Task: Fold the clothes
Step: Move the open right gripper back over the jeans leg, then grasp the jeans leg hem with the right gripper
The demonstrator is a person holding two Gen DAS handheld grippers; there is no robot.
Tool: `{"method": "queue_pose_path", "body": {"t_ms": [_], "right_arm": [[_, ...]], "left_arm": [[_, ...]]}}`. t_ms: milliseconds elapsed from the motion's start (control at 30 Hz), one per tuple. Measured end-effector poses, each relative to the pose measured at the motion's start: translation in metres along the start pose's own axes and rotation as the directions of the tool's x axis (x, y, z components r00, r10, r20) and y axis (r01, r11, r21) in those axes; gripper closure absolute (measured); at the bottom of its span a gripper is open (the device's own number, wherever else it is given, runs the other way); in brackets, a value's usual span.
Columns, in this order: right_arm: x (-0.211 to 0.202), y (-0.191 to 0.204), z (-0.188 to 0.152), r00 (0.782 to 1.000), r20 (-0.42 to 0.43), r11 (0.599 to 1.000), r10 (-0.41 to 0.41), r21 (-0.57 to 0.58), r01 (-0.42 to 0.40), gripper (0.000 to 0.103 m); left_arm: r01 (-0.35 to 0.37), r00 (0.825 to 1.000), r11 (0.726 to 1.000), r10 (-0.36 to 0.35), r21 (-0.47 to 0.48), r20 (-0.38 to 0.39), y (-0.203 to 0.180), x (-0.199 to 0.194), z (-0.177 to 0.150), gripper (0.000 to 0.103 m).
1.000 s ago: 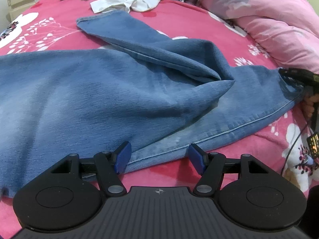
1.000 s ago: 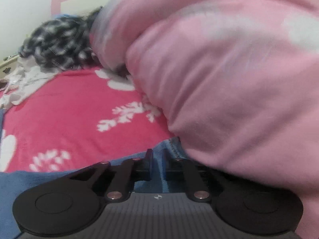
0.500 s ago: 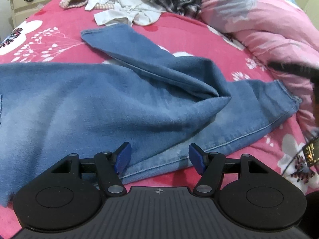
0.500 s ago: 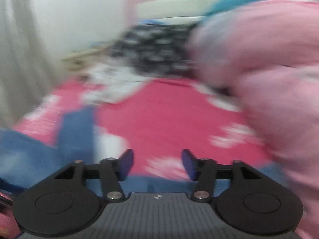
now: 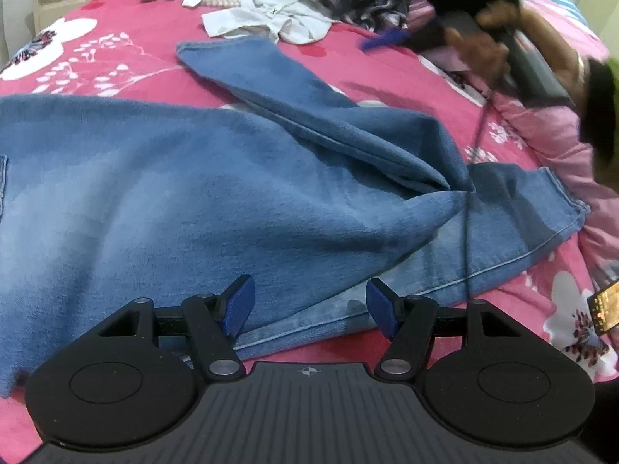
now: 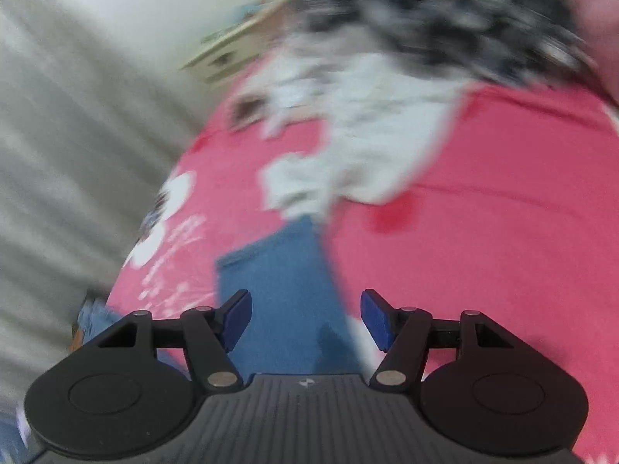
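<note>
Blue denim fills the left wrist view: a pair of jeans [image 5: 201,193] lies spread on a pink floral bedspread [image 5: 96,58], one leg angled toward the upper middle of the frame, its cuff beside a heap of white and plaid clothes [image 5: 271,15]. The left gripper [image 5: 309,309] hovers at the jeans' near edge, jaws wide, nothing between them. In the upper right, the right gripper [image 5: 387,40] shows only as a blur in a hand [image 5: 483,44]. Its own view (heavily smeared) shows the right gripper [image 6: 305,319] with jaws opening and empty above that leg cuff [image 6: 278,270]. The step appears to be lining up the legs; next likely calls for pinching this cuff and carrying it across
</note>
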State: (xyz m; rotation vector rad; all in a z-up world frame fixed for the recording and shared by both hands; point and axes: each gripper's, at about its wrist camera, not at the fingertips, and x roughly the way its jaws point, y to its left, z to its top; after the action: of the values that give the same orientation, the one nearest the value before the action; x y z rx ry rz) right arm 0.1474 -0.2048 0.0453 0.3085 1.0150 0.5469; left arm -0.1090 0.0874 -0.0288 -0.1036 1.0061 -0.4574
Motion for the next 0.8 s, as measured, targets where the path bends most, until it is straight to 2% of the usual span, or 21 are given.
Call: {"method": "queue_pose_path", "body": {"t_ms": [67, 167, 267, 333, 367, 400, 467, 533, 600, 667, 733, 800], "right_arm": [[0.018, 0.041, -0.002, 1.000, -0.023, 0.986, 0.003, -0.165, -0.006, 0.038], [0.062, 0.096, -0.018, 0.997, -0.060, 0.920, -0.038, -0.391, 0.012, 0.038], [0.114, 0.127, -0.028, 0.989, -0.090, 0.864, -0.118, -0.501, 0.058, 0.038], [0.146, 0.131, -0.035, 0.971, -0.111, 0.827, -0.211, -0.550, 0.117, 0.039], [0.154, 0.128, -0.037, 0.965, -0.107, 0.823, -0.239, -0.550, 0.142, 0.038], [0.151, 0.124, -0.035, 0.973, -0.092, 0.844, -0.214, -0.518, 0.137, 0.043], [0.134, 0.110, -0.027, 0.973, -0.087, 0.881, -0.212, -0.449, 0.152, 0.095], [0.108, 0.091, -0.018, 0.979, -0.054, 0.919, -0.195, -0.359, 0.163, 0.097], [0.063, 0.065, -0.015, 0.987, 0.012, 0.953, -0.157, -0.258, 0.155, 0.097], [0.006, 0.039, -0.021, 0.987, 0.104, 0.977, -0.126, -0.157, 0.142, 0.097], [-0.058, 0.015, -0.030, 0.971, 0.212, 0.990, -0.106, -0.064, 0.122, 0.097], [-0.119, -0.014, -0.050, 0.944, 0.315, 0.995, -0.101, 0.029, 0.096, 0.097]], "left_arm": [[0.009, 1.000, 1.000, -0.009, -0.004, 0.000, 0.002, 0.001, 0.000, 0.039], [0.020, 1.000, 1.000, -0.020, -0.006, 0.002, 0.005, 0.002, 0.000, 0.039], [0.031, 1.000, 0.999, -0.031, -0.017, 0.006, 0.007, 0.002, -0.001, 0.039], [0.038, 0.999, 0.999, -0.037, -0.026, 0.010, 0.009, 0.001, -0.001, 0.039], [0.040, 0.999, 0.999, -0.040, -0.030, 0.011, 0.010, 0.001, -0.002, 0.039], [0.042, 0.999, 0.998, -0.042, -0.036, 0.014, 0.012, 0.000, -0.002, 0.039], [0.043, 0.999, 0.998, -0.042, -0.044, 0.019, 0.013, -0.002, -0.004, 0.039], [0.042, 0.999, 0.998, -0.040, -0.048, 0.025, 0.014, -0.003, -0.005, 0.039], [0.040, 0.999, 0.998, -0.038, -0.053, 0.030, 0.015, -0.004, -0.005, 0.039], [0.036, 0.999, 0.998, -0.034, -0.053, 0.035, 0.013, -0.004, -0.005, 0.039], [0.028, 0.999, 0.998, -0.026, -0.047, 0.040, 0.012, -0.005, -0.005, 0.039], [0.017, 0.999, 0.999, -0.016, -0.041, 0.044, 0.010, -0.006, -0.006, 0.039]]}}
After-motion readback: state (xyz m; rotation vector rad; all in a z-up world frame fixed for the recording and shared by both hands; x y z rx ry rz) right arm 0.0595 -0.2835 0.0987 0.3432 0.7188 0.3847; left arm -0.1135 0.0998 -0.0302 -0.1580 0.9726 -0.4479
